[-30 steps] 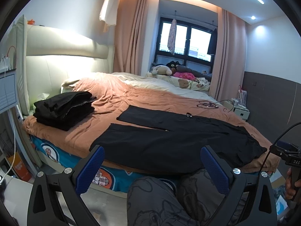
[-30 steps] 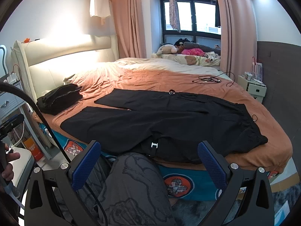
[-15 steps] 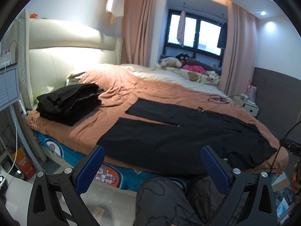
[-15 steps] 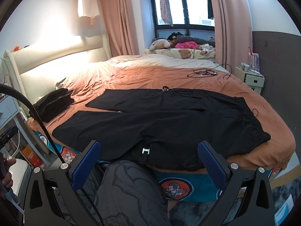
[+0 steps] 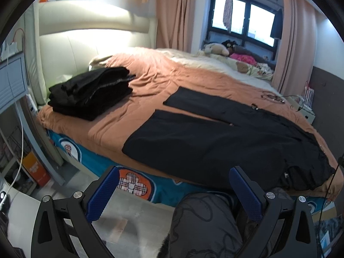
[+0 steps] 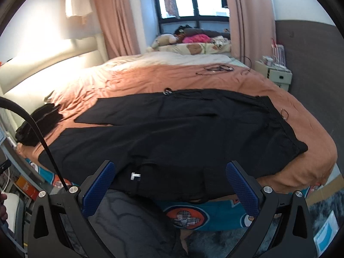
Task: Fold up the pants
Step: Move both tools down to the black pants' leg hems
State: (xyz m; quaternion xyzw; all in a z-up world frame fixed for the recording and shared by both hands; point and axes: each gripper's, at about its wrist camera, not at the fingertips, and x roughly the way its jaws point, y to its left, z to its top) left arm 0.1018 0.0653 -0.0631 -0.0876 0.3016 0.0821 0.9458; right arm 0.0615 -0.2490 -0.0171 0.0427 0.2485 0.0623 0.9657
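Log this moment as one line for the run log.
task: fold pants | pants: flat on bed, unfolded | left claw: open, empty | right claw: open, empty | stack: near headboard

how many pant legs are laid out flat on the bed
2. The near leg runs along the bed's front edge; the far leg lies beyond it, angled apart. The folded black pile by the headboard may hide more.
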